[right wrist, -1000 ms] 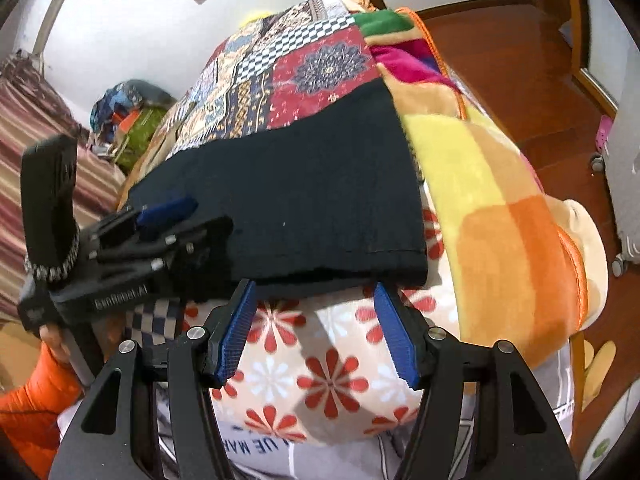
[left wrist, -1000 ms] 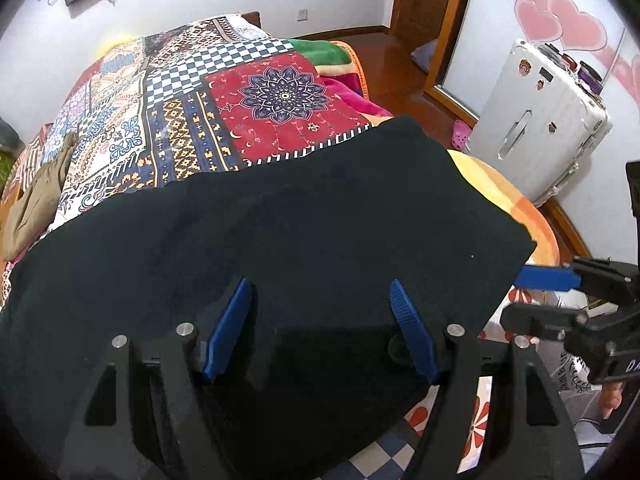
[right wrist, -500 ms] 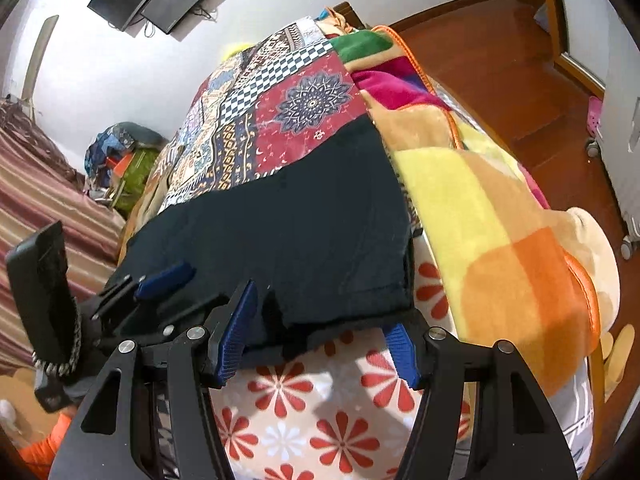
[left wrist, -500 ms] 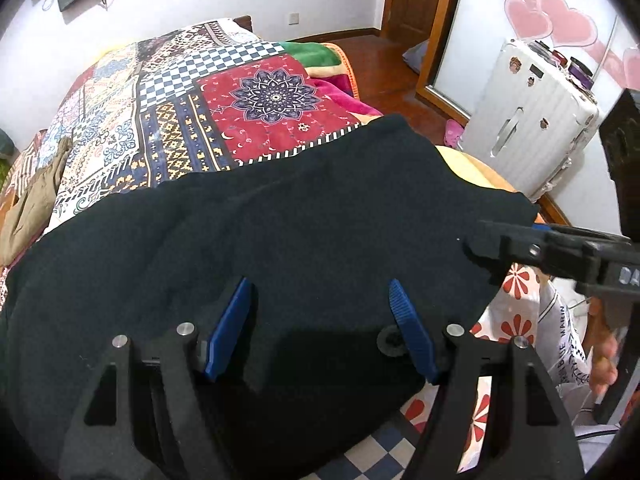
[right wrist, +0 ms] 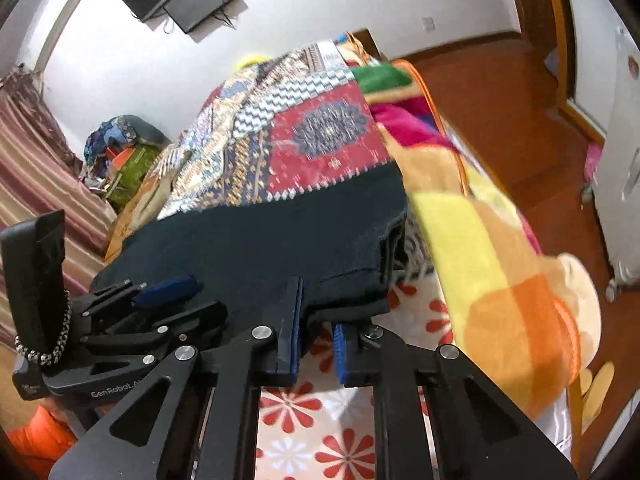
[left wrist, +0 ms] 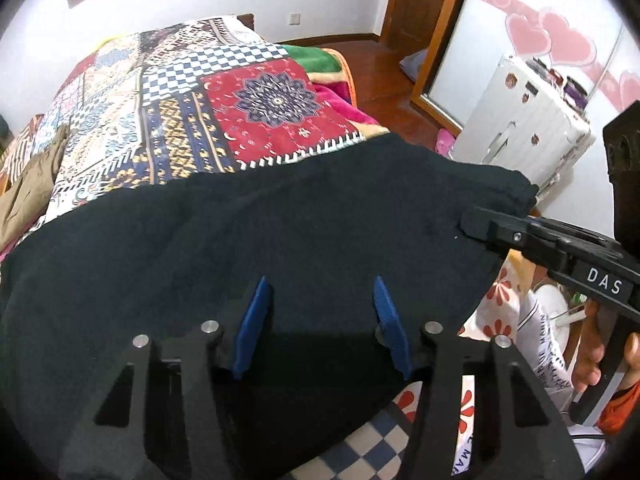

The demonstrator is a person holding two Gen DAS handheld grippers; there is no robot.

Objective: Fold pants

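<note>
Right gripper (right wrist: 316,326): jaws closing, blue pads pinching the near hem of the black pants (right wrist: 272,240) at its right corner, where the layered edge lifts off the flowered sheet (right wrist: 320,412). Left gripper (left wrist: 320,320): jaws closing – they straddle the near edge of the pants further left, with the fabric between the pads; contact with the cloth cannot be confirmed. The pants lie folded flat across the near end of the bed, over a patchwork bedspread (left wrist: 256,92) and beside a yellow-orange blanket (right wrist: 492,248)
</note>
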